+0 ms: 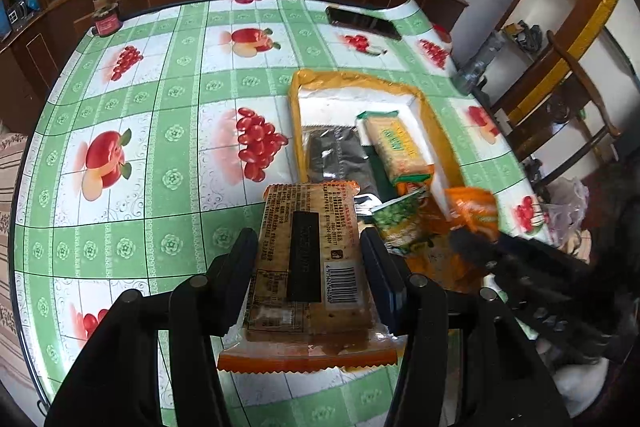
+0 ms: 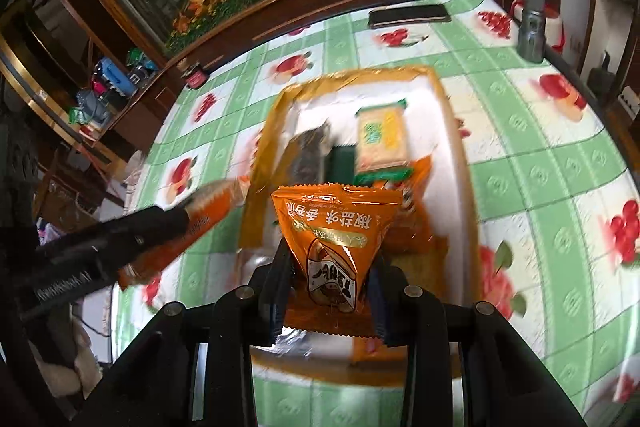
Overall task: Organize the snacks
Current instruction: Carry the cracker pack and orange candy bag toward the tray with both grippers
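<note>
My left gripper [image 1: 310, 247] is shut on an orange-edged cracker packet [image 1: 308, 267], held above the table just left of the box. It shows blurred in the right wrist view [image 2: 200, 223]. My right gripper [image 2: 330, 267] is shut on an orange snack pouch [image 2: 336, 243], held over the near end of the white box with yellow-taped rim [image 1: 296, 115]; the pouch also shows in the left wrist view [image 1: 474, 211]. Inside the box lie a green-ended cracker packet [image 1: 396, 147], a dark packet [image 1: 336, 155] and a green pea snack bag [image 1: 404, 223].
The table has a green fruit-pattern cloth [image 1: 160, 147]. A black phone [image 1: 362, 23] lies at the far edge, a small red jar [image 1: 106, 17] at the far left corner, a grey bottle [image 2: 532, 23] at the right. A wooden chair [image 1: 568, 99] stands to the right.
</note>
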